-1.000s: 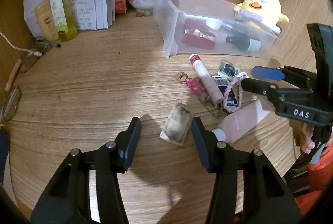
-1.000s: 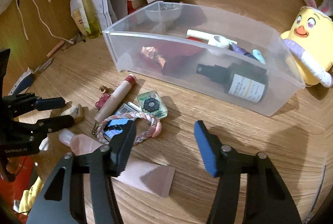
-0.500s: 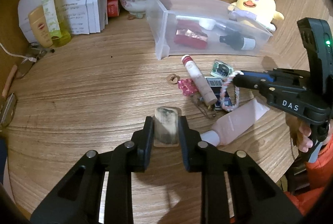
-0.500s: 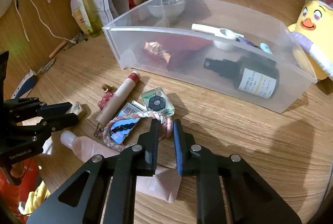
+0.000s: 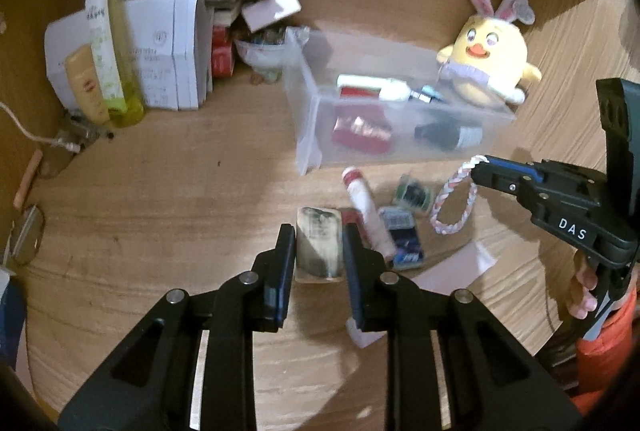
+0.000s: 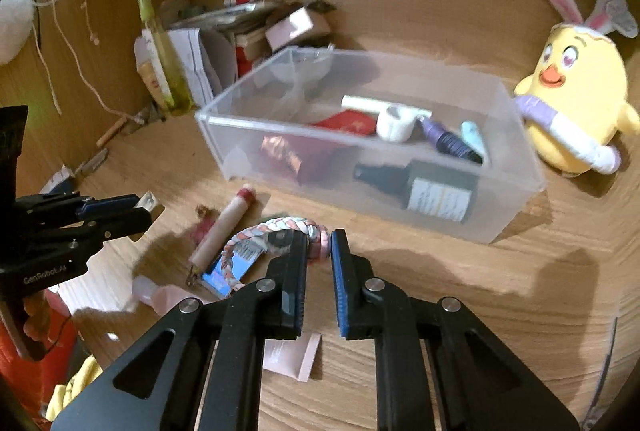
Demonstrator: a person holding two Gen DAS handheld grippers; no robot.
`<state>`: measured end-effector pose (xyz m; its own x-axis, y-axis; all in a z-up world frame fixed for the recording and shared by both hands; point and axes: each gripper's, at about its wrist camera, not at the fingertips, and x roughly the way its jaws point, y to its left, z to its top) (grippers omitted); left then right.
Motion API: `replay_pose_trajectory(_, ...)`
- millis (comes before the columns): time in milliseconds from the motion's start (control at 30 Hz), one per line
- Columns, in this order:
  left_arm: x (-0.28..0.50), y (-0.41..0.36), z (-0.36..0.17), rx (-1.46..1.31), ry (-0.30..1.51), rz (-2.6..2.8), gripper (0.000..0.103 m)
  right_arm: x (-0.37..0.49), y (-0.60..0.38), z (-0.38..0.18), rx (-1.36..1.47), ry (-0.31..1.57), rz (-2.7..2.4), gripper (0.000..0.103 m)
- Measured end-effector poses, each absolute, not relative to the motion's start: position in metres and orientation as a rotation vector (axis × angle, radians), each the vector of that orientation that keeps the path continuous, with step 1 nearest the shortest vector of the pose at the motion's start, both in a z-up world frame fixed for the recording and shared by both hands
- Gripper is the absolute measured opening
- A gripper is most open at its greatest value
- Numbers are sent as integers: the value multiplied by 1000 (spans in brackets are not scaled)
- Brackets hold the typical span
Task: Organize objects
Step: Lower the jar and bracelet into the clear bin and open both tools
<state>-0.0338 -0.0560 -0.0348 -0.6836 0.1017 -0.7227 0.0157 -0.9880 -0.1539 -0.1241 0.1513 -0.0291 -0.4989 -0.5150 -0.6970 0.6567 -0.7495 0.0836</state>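
Inside clear bin [image 6: 516, 207]: dark bottle [image 6: 424, 187] (lying) | left jaws grip block [image 5: 320, 245] | right grip braid [image 6: 280, 227]

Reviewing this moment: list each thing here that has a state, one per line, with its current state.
left gripper: shut on the small block, lifted.
right gripper: shut on the braided loop, which hangs from it.
clear bin: open-topped, partly filled.
dark bottle: lying in the bin.
pink tube: lying on the desk.

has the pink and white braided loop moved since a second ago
Yes. The pink and white braided loop, pinched by the right gripper, has left the wooden tabletop and now dangles nearer the clear plastic bin.
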Motion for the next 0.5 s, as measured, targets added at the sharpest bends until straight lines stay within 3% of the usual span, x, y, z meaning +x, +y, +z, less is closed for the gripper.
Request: replay_pose_trajectory(500, -62, -41, 4, -1063, -237, 2872, 24, -145, 169, 14, 828, 159, -2330, 11)
